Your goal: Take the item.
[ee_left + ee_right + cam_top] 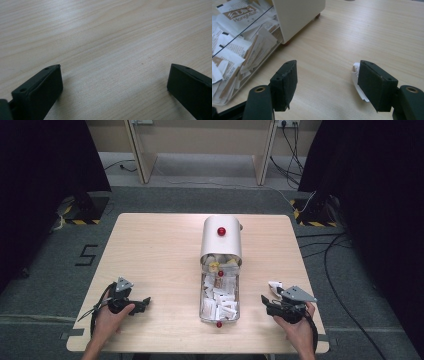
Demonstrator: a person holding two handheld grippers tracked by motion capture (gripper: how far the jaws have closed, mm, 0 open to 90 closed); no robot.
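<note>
Resting on the worktop (150,250), my left gripper (113,82) and right gripper (327,82) gape wide, both empty, flanking the sachet-filled clear drawer (219,300) (one white sachet (358,82) lies beside my right jaw).

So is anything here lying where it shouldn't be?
One white packet lies loose on the table beside the right gripper, apart from the rest, which sit in the clear drawer pulled out of the cream box.

Light wood table (160,250) carries a lidded container (220,270) of sachets; one white sachet (358,82) lies beside right fingers (375,85).
</note>
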